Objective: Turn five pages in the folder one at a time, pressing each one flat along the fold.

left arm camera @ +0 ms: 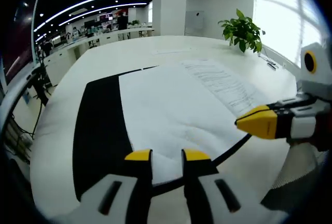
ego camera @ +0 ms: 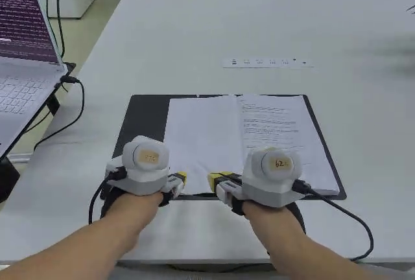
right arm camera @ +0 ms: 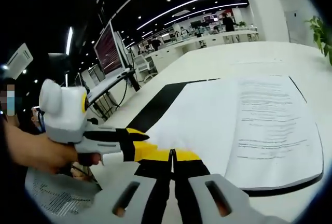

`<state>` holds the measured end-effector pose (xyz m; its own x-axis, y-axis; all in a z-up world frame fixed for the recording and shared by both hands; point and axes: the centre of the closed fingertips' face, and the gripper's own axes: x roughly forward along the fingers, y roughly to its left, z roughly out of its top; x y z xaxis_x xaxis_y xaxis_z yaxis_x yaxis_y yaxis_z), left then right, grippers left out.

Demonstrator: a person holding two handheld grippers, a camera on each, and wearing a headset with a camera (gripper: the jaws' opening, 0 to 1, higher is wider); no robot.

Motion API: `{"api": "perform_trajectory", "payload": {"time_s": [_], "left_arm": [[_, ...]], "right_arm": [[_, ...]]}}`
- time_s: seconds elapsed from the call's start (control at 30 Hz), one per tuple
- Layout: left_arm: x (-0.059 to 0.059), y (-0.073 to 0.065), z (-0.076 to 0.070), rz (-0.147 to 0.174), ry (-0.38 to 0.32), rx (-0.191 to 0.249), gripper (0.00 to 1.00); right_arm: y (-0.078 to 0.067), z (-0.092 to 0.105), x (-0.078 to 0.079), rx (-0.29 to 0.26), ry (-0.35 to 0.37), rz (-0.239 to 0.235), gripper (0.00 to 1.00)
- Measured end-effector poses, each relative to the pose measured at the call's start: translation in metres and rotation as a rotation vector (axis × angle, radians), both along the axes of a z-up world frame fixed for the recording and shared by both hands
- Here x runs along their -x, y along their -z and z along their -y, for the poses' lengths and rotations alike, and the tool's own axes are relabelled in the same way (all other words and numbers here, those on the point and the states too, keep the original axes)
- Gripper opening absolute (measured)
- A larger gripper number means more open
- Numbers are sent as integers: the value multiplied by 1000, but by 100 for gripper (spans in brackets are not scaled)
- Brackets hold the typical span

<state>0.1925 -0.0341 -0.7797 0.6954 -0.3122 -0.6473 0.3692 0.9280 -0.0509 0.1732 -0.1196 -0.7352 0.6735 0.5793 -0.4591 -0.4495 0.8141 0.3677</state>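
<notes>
Facing folder (ego camera: pixel 146 121) near edge: L gripper (left arm camera: pixel 167 155) ajar, R gripper (right arm camera: pixel 171 155) closed, wide table (ego camera: pixel 259 27) beyond

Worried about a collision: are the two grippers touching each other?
Apart. In the head view, a strip of white page shows between the tips of the left gripper and the right gripper.

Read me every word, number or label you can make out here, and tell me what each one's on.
"62", as it seems: sticker on the right gripper.
Blurred: label on the left gripper.
Too small: print on the page of the folder.
Too small: laptop screen.
Too small: marked strip on the table.
</notes>
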Motion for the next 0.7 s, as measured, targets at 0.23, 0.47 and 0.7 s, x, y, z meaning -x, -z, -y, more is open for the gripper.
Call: {"api": "perform_trajectory", "payload": {"time_s": [0.23, 0.47, 0.7], "left_arm": [[6, 10, -9, 34, -71, -28, 14], [6, 10, -8, 94, -69, -31, 15], [7, 10, -8, 106, -68, -44, 14]], "right_arm": [[0, 40, -17, -27, 86, 24, 0], [7, 52, -42, -31, 99, 28, 0], [10, 51, -81, -3, 68, 63, 0]]}}
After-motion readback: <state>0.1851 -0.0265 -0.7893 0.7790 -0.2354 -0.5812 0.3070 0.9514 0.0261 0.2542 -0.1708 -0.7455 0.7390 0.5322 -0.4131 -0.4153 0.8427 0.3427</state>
